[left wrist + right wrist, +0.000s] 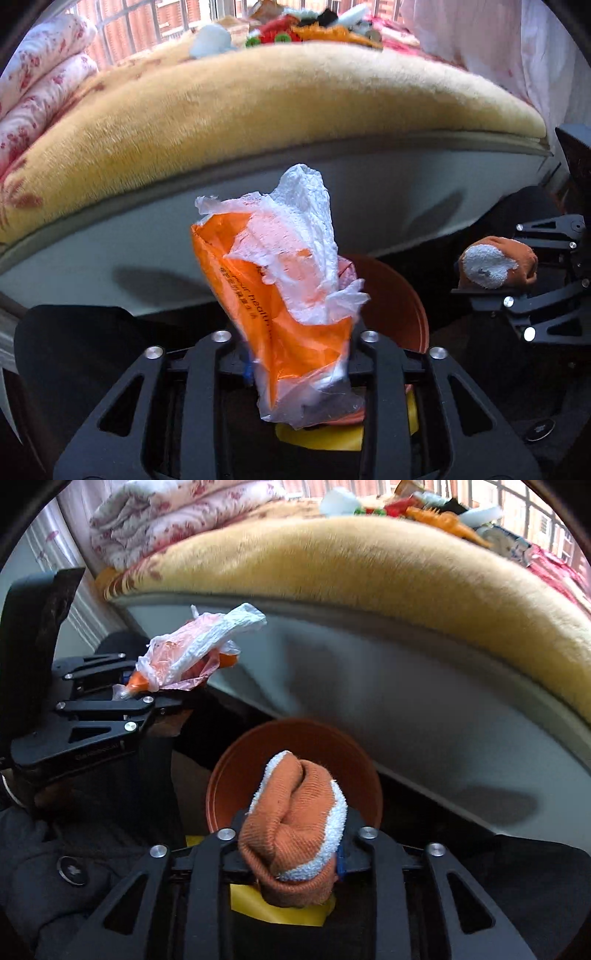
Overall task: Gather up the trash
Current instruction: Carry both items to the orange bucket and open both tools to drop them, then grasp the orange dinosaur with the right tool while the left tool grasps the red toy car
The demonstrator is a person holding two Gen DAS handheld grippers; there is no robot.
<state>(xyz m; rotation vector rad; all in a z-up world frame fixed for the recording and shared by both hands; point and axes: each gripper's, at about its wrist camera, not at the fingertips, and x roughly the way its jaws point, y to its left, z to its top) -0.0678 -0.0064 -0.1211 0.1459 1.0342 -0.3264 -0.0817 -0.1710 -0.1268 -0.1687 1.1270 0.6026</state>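
Observation:
My left gripper [301, 363] is shut on a crumpled orange and white plastic bag [284, 280] and holds it upright over a brown round bin [399, 306] on the floor. My right gripper [295, 849] is shut on a rolled orange and white sock [295, 823] and holds it just above the same brown bin [236, 768]. The bag also shows in the right wrist view [192, 653], in the left gripper [147, 692] at the left. The sock shows in the left wrist view [495, 266], in the right gripper [476, 288] at the right.
A bed with a tan fleece blanket [280, 99] fills the back, its grey side panel [369, 184] right behind the bin. Several toys and scraps [295, 31] lie on the far side of the bed. Folded floral quilts [177, 520] are stacked at the bed's end. A yellow piece [277, 912] lies under the grippers.

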